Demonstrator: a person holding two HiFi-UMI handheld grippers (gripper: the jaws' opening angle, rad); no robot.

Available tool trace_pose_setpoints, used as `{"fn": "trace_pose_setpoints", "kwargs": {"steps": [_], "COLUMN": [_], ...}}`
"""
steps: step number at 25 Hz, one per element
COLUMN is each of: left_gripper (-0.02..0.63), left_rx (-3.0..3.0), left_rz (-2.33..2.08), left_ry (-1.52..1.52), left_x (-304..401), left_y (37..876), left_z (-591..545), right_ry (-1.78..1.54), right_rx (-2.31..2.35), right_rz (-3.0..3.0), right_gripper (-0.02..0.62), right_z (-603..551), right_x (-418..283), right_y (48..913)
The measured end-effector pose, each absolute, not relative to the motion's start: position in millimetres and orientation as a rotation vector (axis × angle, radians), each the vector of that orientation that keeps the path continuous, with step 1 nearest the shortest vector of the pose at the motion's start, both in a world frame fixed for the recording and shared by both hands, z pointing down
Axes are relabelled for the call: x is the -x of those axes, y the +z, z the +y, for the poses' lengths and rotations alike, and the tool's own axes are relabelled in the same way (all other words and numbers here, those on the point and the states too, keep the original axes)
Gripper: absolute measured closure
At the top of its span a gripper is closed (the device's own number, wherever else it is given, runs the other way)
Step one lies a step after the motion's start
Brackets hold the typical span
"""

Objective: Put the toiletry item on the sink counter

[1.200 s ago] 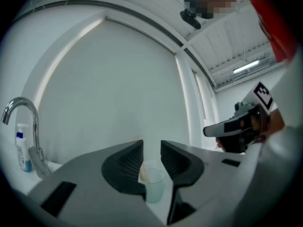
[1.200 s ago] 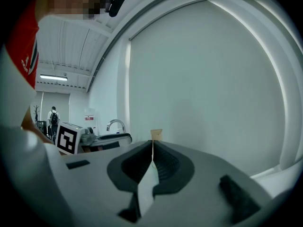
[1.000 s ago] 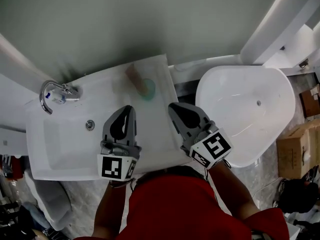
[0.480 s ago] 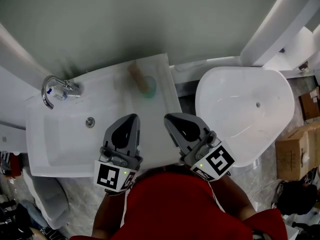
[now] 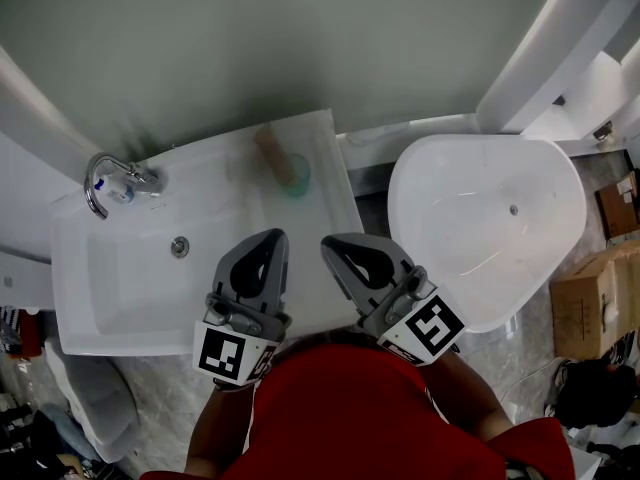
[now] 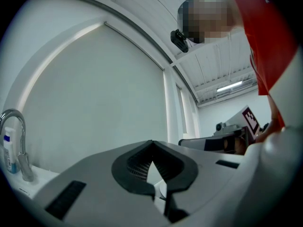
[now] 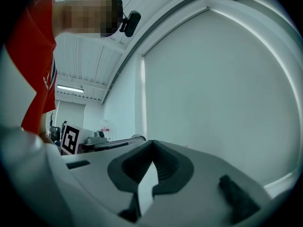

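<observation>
Item under inspection: the toiletry item [image 5: 283, 165], a tan tube-like body with a round teal end. It lies on its side on the sink worktop [image 5: 335, 218], on the flat strip right of the basin [image 5: 130, 278] and toward the back wall. It is too blurred to identify further. Judged from how it lies, the placement looks already made.

Handling, by estimate: small and probably light, with a fairly stiff body. It is round in section, so liable to roll on a smooth surface. The best hold would be across the middle of the tan body, jaws square to its length and clear of the teal end. If the skin is glossy plastic it may slip under a light pinch.

Claws: the left claw [image 5: 273, 238] is fully closed with nothing in it. Its own view shows the pads meeting at the tip. The right claw [image 5: 330, 243] is likewise closed and empty. Both hang over the front edge of the worktop, well short of the item and touching nothing.

Surface: white, glossy and hard — no lip is visible on the right edge, so a rolling item could go over.

Room: a chrome tap [image 5: 100, 183] stands at the rear left with a small bottle [image 5: 122, 194] beside it. A white egg-shaped fixture [image 5: 480, 228] sits just right of the worktop, and a cardboard box [image 5: 590, 303] is on the floor at far right.
</observation>
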State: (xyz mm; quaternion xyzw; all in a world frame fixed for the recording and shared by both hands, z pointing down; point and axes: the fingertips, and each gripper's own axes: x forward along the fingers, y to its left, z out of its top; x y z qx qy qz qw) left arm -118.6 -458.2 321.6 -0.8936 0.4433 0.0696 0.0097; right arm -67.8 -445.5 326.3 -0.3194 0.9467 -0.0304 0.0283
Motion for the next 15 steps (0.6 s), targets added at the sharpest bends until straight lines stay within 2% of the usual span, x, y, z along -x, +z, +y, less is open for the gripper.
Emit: {"fn": "trace_pose_setpoints", "kwargs": {"steps": [15], "left_gripper": [0.589], "left_rx": [2.789], "left_rz": [1.403], "left_ry": [0.228], "left_x": [121.4], "left_y": [322.1], "left_z": [-449.1], "right_ry": [-0.098], "right_rx": [0.982], "right_rz": [2.923], "right_gripper": [0.568], "right_z": [-441.4], "right_x": [69.1], "right_y": [329.4]}}
